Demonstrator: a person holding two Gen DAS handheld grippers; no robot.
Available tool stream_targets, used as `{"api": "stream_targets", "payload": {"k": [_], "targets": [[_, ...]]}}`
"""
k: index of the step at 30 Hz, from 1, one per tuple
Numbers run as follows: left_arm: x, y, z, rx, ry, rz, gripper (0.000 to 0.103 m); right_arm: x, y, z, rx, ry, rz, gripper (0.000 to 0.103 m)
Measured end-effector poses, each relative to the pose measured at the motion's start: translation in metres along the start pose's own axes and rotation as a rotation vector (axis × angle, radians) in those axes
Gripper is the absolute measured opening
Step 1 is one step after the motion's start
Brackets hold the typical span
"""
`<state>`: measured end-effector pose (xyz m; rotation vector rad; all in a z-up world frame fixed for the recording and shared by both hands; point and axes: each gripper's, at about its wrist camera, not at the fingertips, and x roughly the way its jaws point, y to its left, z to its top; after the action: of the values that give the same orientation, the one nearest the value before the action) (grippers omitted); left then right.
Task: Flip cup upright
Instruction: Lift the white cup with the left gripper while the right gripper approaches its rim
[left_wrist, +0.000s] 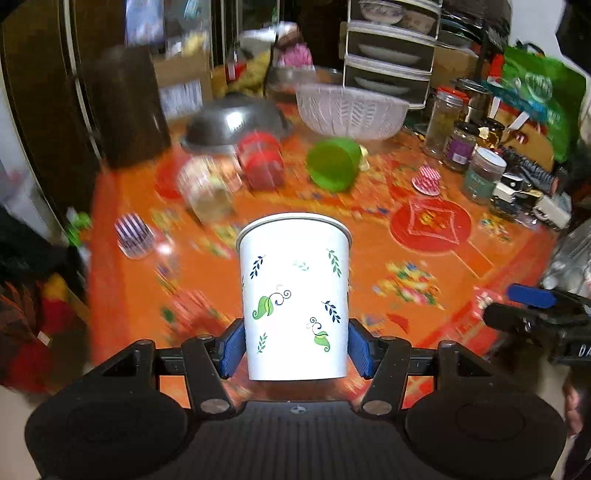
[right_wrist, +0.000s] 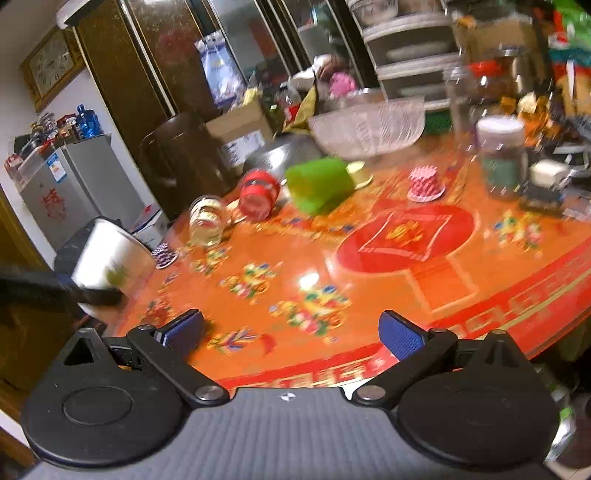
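My left gripper (left_wrist: 295, 345) is shut on a white paper cup (left_wrist: 295, 295) printed with green leaves. Its blue pads (left_wrist: 233, 347) press both sides near the narrow base, and the wide rim points away from me, above the orange table (left_wrist: 461, 295). The same cup shows blurred at the far left of the right wrist view (right_wrist: 110, 258), held over the table's left edge. My right gripper (right_wrist: 291, 332) is open and empty above the table's front edge. It also shows at the right of the left wrist view (left_wrist: 532, 299).
On the table lie a green cup (left_wrist: 334, 162) on its side, a red can (left_wrist: 260, 158), a glass jar (left_wrist: 207, 192) and small striped cupcake liners (left_wrist: 135, 230). A metal bowl (left_wrist: 236, 122), a clear colander (left_wrist: 351, 107) and jars (left_wrist: 484, 173) stand at the back and right.
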<state>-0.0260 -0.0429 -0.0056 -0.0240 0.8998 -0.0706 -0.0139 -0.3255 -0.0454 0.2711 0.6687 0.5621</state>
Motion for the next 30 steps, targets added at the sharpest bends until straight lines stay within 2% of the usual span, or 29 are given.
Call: {"api": "stream_targets", "payload": {"k": [5,10,14,18,20,24,26,30], "targets": [[0.030,0.009,-0.025,-0.118,0.029,-0.098,0.061,0.016,0.005,0.006,0.085,0.076,0.041,0.102],[0.045,0.003,-0.041,-0.176,0.031,-0.132,0.061,0.037,0.025,0.016,0.140,0.172,0.085,0.102],[0.046,-0.001,-0.045,-0.177,0.021,-0.151,0.061,0.058,0.045,0.021,0.185,0.255,0.145,0.102],[0.048,-0.002,-0.047,-0.178,0.013,-0.170,0.061,0.085,0.057,0.020,0.248,0.377,0.207,0.102],[0.048,0.001,-0.047,-0.189,0.015,-0.185,0.061,0.095,0.060,0.020,0.252,0.408,0.194,0.094],[0.050,0.005,-0.047,-0.195,0.018,-0.205,0.061,0.105,0.061,0.021,0.264,0.436,0.178,0.093],[0.052,0.004,-0.048,-0.192,0.022,-0.208,0.061,0.108,0.062,0.021,0.263,0.445,0.163,0.083],[0.052,0.006,-0.047,-0.194,0.024,-0.214,0.061,0.112,0.065,0.020,0.228,0.463,0.127,0.071]]}}
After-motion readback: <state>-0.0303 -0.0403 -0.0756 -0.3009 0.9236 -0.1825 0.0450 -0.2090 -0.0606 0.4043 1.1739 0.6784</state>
